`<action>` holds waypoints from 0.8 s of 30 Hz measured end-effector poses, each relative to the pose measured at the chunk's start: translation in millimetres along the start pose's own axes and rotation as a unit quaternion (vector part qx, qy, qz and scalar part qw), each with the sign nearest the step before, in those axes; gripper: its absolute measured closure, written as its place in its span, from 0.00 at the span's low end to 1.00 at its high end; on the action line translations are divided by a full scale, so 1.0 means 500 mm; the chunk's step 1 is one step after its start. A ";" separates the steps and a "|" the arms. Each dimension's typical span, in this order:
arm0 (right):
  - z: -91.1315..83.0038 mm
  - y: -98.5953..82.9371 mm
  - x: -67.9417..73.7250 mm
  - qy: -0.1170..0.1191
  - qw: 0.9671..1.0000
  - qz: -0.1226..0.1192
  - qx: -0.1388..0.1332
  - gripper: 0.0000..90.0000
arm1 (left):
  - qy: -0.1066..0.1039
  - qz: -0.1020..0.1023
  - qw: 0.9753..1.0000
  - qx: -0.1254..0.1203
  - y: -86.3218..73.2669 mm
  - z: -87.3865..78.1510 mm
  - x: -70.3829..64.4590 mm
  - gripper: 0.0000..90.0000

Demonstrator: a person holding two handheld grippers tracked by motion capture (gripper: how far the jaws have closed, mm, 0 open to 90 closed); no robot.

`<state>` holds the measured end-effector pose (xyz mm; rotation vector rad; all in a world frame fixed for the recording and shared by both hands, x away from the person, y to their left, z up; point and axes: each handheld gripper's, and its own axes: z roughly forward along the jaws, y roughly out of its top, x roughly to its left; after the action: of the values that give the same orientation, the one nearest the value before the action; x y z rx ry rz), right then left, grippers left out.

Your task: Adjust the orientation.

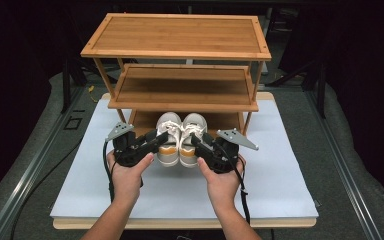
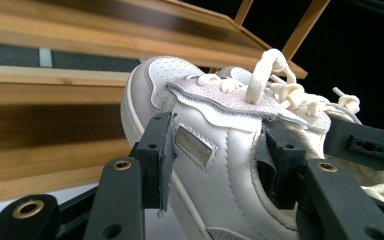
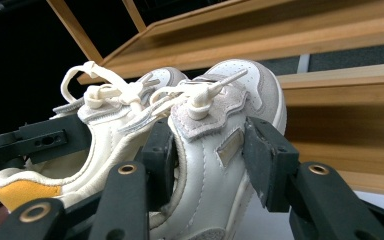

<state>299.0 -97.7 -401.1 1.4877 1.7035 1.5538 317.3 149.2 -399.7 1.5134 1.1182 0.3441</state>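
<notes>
Two white sneakers sat side by side on the tabletop [image 1: 280,175], toes tucked under the bamboo shoe rack [image 1: 180,95]. Left claw [image 1: 163,137] gripped the left sneaker [image 1: 169,131] just before the rack; right claw [image 1: 196,139] likewise clamped the right sneaker [image 1: 192,129].

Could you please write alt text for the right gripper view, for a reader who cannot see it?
The right gripper clamps its two black jaws on the side wall of a white sneaker, one jaw inside the opening and one outside. A second white sneaker sits beside it, held by the left gripper, with a wooden shoe rack behind.
</notes>
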 end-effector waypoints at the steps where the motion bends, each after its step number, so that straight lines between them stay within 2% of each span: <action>1: -0.001 0.005 0.002 -0.001 1.000 -0.001 -0.002 0.64 | 0.000 0.000 1.000 -0.001 0.002 0.000 -0.001 0.60; 5: -0.004 0.014 0.002 0.005 1.000 -0.001 0.004 0.64 | -0.001 0.002 1.000 -0.002 0.012 0.001 -0.002 0.60; 6: -0.001 0.018 0.004 -0.003 1.000 -0.001 -0.004 0.64 | 0.000 -0.001 1.000 -0.001 0.016 0.002 -0.003 0.60; 7: -0.001 0.020 0.004 -0.005 1.000 -0.001 0.000 0.64 | 0.000 0.000 1.000 -0.002 0.018 0.002 -0.004 0.60; 8: 0.002 0.021 0.004 0.001 1.000 0.000 -0.011 0.64 | 0.001 0.000 1.000 -0.003 0.020 0.003 -0.005 0.60; 9: -0.001 0.025 0.004 -0.004 1.000 -0.001 -0.001 0.64 | 0.000 0.000 1.000 -0.004 0.022 0.003 -0.005 0.60; 14: 0.001 0.031 0.002 -0.004 1.000 0.000 -0.007 0.64 | -0.001 0.002 1.000 -0.002 0.031 0.008 -0.005 0.60; 16: 0.002 0.036 0.001 -0.001 1.000 -0.001 0.000 0.64 | 0.000 0.005 1.000 -0.001 0.035 0.010 -0.005 0.60; 17: 0.007 0.036 0.001 0.000 1.000 0.001 -0.013 0.64 | 0.000 0.005 1.000 -0.001 0.038 0.011 -0.004 0.60; 24: 0.020 0.060 0.000 0.000 1.000 -0.006 -0.006 0.64 | -0.001 0.004 1.000 -0.005 0.060 0.023 0.006 0.60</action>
<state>320.2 -98.2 -377.7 1.4683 1.6986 1.5545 340.9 148.1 -377.7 1.5106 1.1078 0.3536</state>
